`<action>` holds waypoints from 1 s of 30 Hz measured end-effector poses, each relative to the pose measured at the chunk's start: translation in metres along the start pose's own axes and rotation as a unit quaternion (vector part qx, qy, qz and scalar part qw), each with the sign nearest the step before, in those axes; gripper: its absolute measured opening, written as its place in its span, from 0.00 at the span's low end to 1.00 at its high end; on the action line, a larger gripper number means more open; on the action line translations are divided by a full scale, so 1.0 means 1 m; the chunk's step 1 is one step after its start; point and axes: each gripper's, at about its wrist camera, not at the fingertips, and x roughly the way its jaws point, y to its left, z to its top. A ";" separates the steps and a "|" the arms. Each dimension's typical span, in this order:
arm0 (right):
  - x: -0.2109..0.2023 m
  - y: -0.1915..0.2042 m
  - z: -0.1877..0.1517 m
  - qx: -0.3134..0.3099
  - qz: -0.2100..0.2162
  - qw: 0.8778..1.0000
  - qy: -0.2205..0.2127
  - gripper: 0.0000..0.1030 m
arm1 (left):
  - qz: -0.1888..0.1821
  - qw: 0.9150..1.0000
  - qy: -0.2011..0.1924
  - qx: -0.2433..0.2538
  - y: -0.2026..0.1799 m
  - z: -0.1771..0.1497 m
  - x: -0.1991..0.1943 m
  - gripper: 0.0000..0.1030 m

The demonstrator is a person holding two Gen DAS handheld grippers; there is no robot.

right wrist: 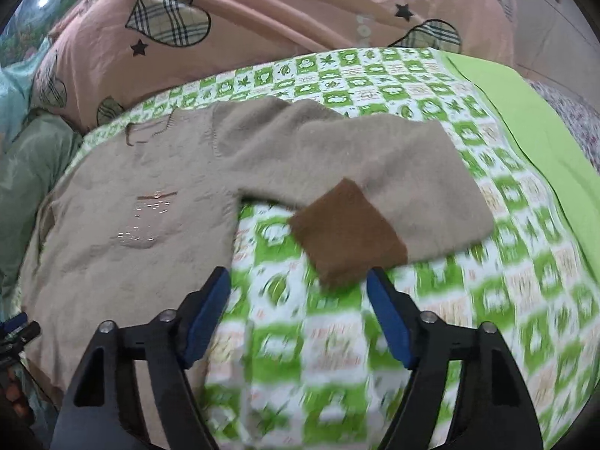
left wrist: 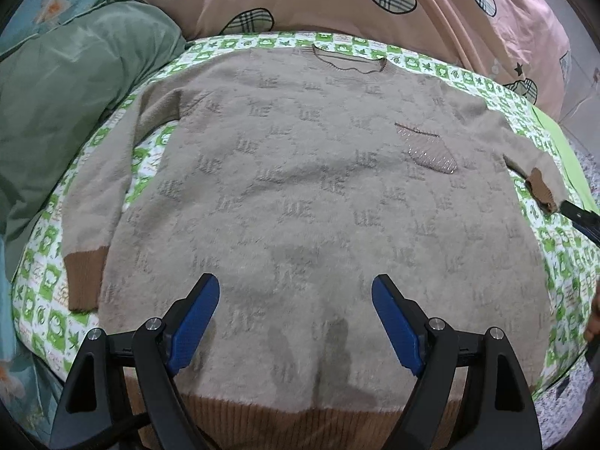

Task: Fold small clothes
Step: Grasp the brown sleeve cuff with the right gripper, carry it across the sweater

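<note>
Sweater [left wrist: 300, 195] lies flat, front up, on the green check sheet [left wrist: 48, 285].

Left sleeve [left wrist: 93, 202] straight beside the body, cuff near the hem.

Left gripper [left wrist: 295, 292] hangs over the lower body, jaws spread, holding nothing. Risk: closing here would bunch the fuzzy knit mid-panel and pull the hem crooked.

Right sleeve [right wrist: 375, 172] bent, brown cuff [right wrist: 347, 232] doubled inward.

Right gripper [right wrist: 299, 283] jaws spread, just short of the cuff. View blurred. Risk: pinching sheet along with cuff, or only one layer, so the sleeve drags askew.
</note>
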 end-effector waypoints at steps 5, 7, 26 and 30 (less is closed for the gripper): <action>0.041 -0.014 0.012 -0.015 -0.025 0.999 0.045 0.49 | -0.015 1.000 0.005 0.003 -0.007 0.016 0.013 0.81; 0.051 -0.021 0.011 -0.016 -0.032 0.998 0.052 0.44 | -0.020 1.000 0.005 0.006 -0.010 0.023 0.020 0.81; 0.052 0.177 0.085 0.090 0.343 0.935 0.010 0.12 | -0.063 0.998 -0.016 0.007 0.016 0.043 0.031 0.81; 0.091 0.250 0.092 0.078 0.382 0.920 0.043 0.12 | -0.069 0.997 -0.032 -0.011 0.042 0.051 0.027 0.81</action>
